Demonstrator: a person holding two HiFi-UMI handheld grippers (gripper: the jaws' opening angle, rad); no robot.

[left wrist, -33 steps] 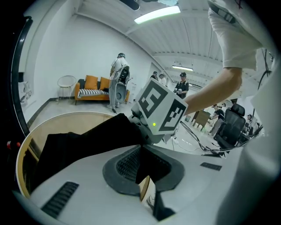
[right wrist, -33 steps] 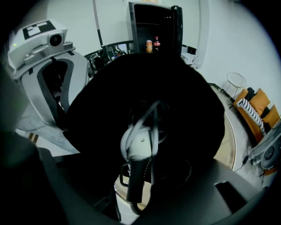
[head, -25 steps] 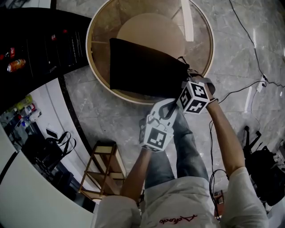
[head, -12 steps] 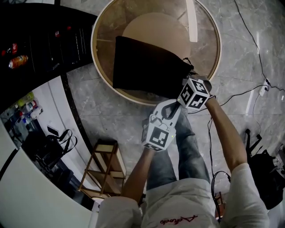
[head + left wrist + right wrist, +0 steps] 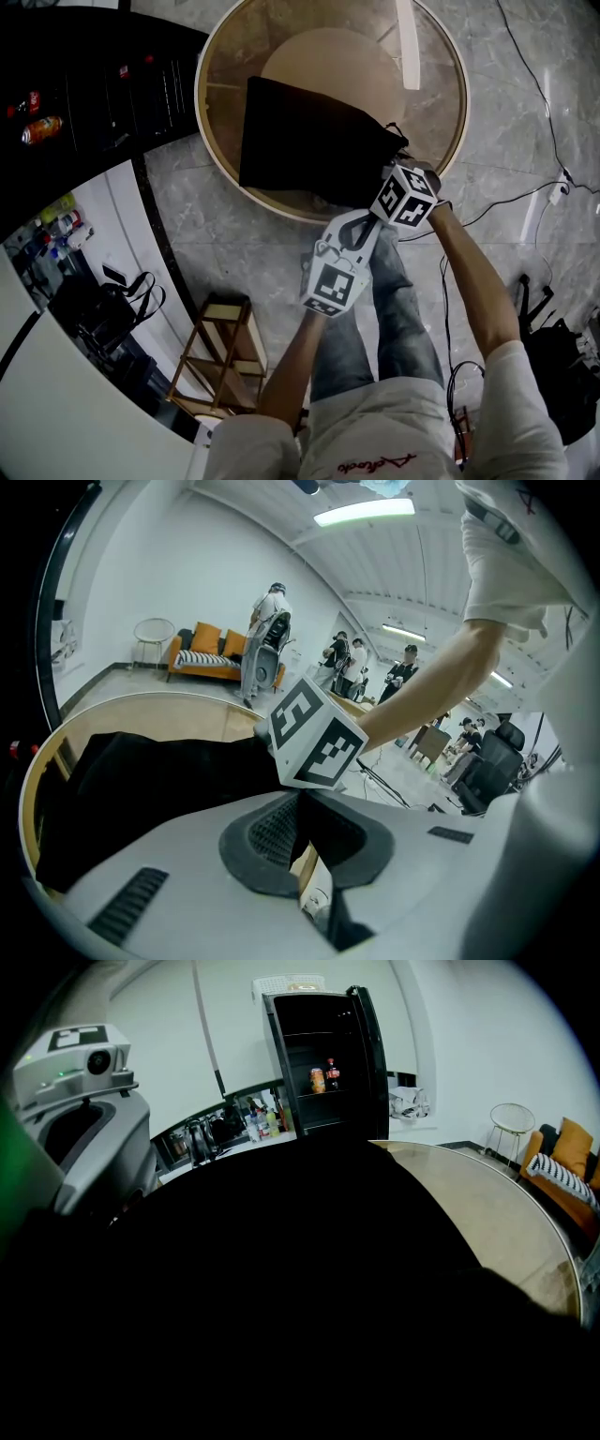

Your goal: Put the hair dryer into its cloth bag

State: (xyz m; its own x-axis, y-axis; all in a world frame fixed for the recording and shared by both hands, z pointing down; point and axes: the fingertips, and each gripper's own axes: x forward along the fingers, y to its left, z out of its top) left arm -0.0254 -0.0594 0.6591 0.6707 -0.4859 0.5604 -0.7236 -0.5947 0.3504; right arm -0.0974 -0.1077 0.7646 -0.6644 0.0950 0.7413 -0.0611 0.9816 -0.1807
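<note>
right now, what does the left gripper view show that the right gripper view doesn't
Only the left gripper view: people in the background, the right tool's marker cube and the arm behind it. Only the right gripper view: a black cabinet holding drinks, a counter of bottles. Both: the black cloth bag, which fills most of the right view, the round table, the orange sofa and the left tool, shut on the bag's edge.

Dim head view, glare streak on round glass tabletop (image 5: 433,103), bright white ceiling strip light (image 5: 364,511), fisheye edges, black cloth bag (image 5: 300,1288) blacks out right gripper view.
</note>
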